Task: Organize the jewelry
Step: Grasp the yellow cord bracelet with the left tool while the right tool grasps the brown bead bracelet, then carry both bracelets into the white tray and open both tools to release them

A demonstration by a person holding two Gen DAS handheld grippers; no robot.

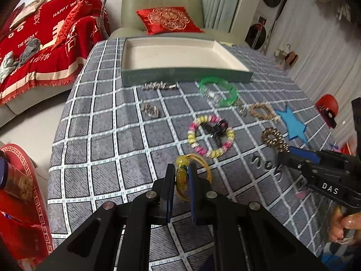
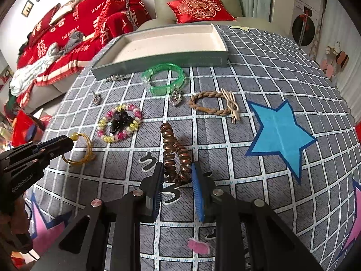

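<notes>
Left wrist view: the left gripper (image 1: 182,176) has its jaws clamped on the yellow beaded bracelet (image 1: 191,176), the right gripper (image 2: 177,171) on the bronze coil hair tie (image 2: 174,155). Lift both clear, then carry toward the empty tray (image 1: 180,75) at twelve o'clock, avoiding the green bangle (image 1: 218,91).

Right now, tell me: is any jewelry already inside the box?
No. The open box shows only its bare white floor, while the green bangle and other pieces lie on the checked cloth.

both grippers — left (image 1: 181,174), right (image 2: 177,174) — point downward, fingers clamped.
</notes>
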